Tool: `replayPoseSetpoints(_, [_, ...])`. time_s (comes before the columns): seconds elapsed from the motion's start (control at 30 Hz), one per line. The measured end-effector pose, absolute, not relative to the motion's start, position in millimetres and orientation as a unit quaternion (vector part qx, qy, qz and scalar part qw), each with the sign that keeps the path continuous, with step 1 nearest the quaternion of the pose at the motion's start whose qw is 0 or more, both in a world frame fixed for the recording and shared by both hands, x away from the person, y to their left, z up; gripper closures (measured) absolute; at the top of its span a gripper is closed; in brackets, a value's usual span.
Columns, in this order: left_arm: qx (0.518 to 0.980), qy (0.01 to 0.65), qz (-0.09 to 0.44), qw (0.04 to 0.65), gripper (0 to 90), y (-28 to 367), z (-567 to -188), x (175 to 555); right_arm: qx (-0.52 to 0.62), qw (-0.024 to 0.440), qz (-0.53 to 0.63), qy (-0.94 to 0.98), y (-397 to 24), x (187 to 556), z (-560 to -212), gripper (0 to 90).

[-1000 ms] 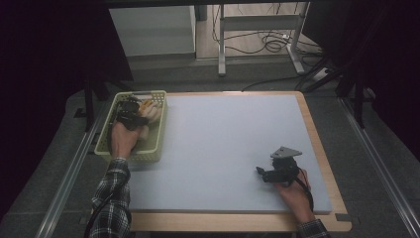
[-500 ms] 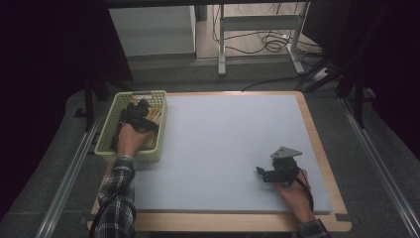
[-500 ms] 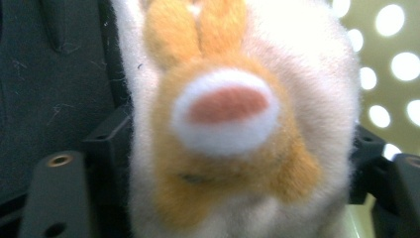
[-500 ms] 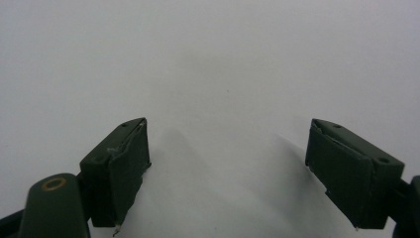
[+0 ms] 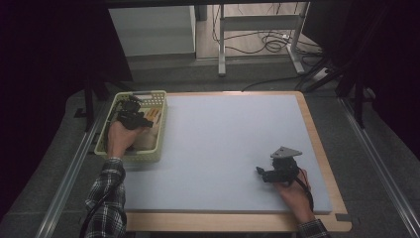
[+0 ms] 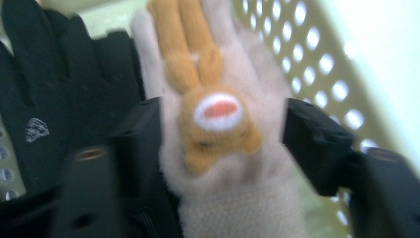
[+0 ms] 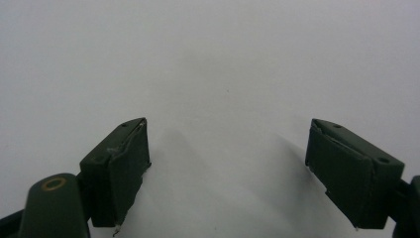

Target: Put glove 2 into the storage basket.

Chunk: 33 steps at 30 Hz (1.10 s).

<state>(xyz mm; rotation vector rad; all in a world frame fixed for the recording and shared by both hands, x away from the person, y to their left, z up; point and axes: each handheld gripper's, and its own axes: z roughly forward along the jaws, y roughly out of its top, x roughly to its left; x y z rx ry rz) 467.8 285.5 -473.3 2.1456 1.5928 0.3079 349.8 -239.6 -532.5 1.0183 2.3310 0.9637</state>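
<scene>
Beige fleece is sitting between the jaws of the left gripper [image 6: 218, 144]: a glove [image 6: 223, 163] with an orange animal face, lying in the pale green basket [image 5: 158, 124] beside a black glove [image 6: 59, 99]. Those jaws have just been closing, the left pad touching, the right apart. The right gripper [image 7: 228, 173] is waiting wide open and empty over the grey mat [image 5: 228, 148], cables trailing across the floor beyond.

Sleeves: plaid, black-and-white [image 5: 106, 198] | left gripper [image 6: 218, 129]: black jaws, brass screw | right gripper [image 5: 262, 173]: black body, grey three-cornered plate
</scene>
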Motion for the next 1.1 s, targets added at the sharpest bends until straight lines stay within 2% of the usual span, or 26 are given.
replayPoseSetpoints(0.13, [0.784, 0.577, 0.101, 0.205, 47.1, 281.2, -486.5, 472.3, 0.366, 0.209, 0.347, 0.838, -239.6, 349.8, -532.5, 16.8])
replayPoseSetpoints(0.2, [0.782, 0.577, 0.091, 0.218, 50.7, 279.9, -489.3, 473.3, 0.366, 0.209, 0.346, 0.838, -239.6, 349.8, -532.5, 16.8])
replayPoseSetpoints(0.47, [0.78, 0.574, 0.077, 0.236, 51.3, 281.7, -490.9, 471.7, 0.366, 0.209, 0.347, 0.838, -239.6, 349.8, -532.6, 16.8])
replayPoseSetpoints(0.6, [0.778, 0.572, 0.096, 0.24, 40.7, 284.2, -487.2, 470.1, 0.366, 0.209, 0.346, 0.838, -239.6, 349.8, -532.5, 16.8])
replayPoseSetpoints(0.67, [0.779, 0.568, 0.111, 0.243, 39.0, 284.2, -484.6, 468.7, 0.366, 0.209, 0.347, 0.838, -239.6, 349.8, -532.6, 16.8])
replayPoseSetpoints(0.7, [0.78, 0.565, 0.118, 0.242, 33.6, 284.0, -483.1, 467.9, 0.366, 0.209, 0.347, 0.838, -239.6, 349.8, -532.6, 16.8])
replayPoseSetpoints(0.83, [0.78, 0.561, 0.134, 0.243, 24.8, 283.3, -478.2, 464.8, 0.366, 0.209, 0.346, 0.838, -239.6, 349.8, -532.6, 16.8])
replayPoseSetpoints(1.1, [0.771, 0.555, 0.153, 0.272, 13.8, 286.7, -468.1, 456.3, 0.366, 0.209, 0.347, 0.838, -239.6, 349.8, -532.6, 16.8])
